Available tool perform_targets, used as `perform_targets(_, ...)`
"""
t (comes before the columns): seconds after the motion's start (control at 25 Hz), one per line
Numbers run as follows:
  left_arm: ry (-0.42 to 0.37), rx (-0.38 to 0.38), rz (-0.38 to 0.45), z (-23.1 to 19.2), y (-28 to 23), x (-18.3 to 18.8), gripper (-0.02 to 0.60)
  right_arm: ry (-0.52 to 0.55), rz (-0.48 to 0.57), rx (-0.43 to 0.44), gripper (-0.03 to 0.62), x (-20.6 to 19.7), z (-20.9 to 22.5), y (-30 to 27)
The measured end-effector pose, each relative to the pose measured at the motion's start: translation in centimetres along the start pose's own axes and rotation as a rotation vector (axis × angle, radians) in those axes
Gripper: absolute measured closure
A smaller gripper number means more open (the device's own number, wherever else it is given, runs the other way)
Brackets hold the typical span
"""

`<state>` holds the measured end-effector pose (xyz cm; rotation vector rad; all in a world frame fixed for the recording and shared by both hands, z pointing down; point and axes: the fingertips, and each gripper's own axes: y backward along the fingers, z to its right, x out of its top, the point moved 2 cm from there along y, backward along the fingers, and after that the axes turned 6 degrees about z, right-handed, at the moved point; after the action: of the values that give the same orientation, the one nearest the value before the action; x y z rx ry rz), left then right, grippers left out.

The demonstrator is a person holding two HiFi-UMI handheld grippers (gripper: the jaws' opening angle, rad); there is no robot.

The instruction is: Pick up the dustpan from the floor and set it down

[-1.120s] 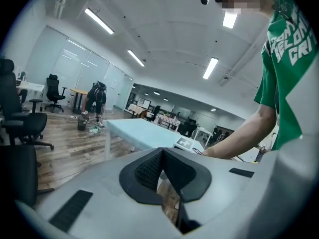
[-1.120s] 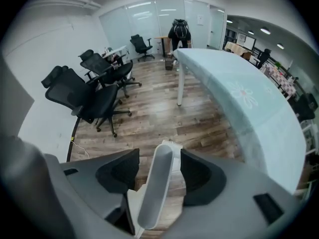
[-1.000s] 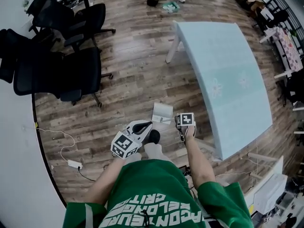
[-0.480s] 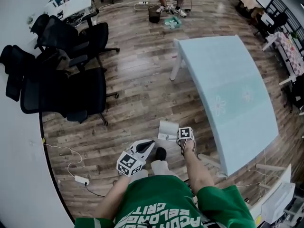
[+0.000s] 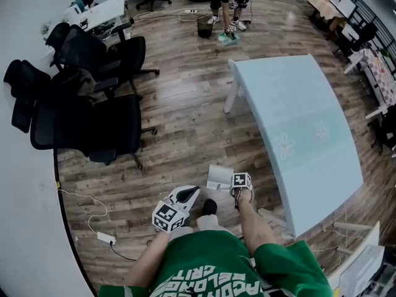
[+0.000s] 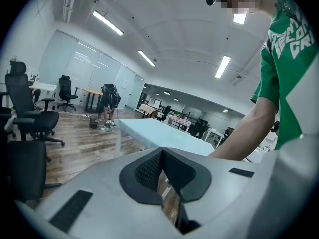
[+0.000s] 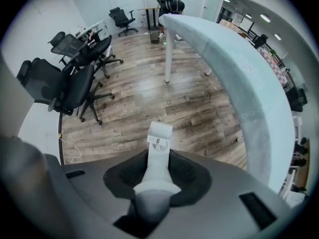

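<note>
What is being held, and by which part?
The right gripper has just closed its fingers on the dustpan, near the top of its handle. The left gripper holds nothing.

Lighting: bright, even, from long white ceiling strip lights (image 6: 107, 23) high above the left claw (image 6: 163, 163). Glare: pale sheen on brown wood-plank floor (image 5: 170, 93) far ahead of it. Distortion: strong fisheye bending, dark vignetted corners. Focus: claw housing soft.
</note>
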<state>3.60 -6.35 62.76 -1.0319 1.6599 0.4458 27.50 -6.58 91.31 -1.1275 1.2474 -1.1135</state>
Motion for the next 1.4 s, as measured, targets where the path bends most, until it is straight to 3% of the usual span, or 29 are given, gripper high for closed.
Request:
perform_targets(0.24,-0.008,0.021,0.017,-0.7,1.0,0.5,0.580,0.018,0.003,-0.016,0.479,-0.5,-0.1,0.6)
perform_targets(0.6,-0.001,0.065,0.092,-1.9,3.3,2.3,0.580,0.175,0.100,0.010,0.479,-0.9,-1.6,3.7)
perform_targets(0.92,-0.044,0.114,0.161,-3.5,7.4,4.8,0.580,0.264,0.300,0.025,0.479,0.5,-3.7,11.9)
perform_targets(1.4,-0.077,0.158,0.239,-5.3,11.9,7.7,0.580,0.318,0.746,0.100,0.479,5.8,-8.2,32.3)
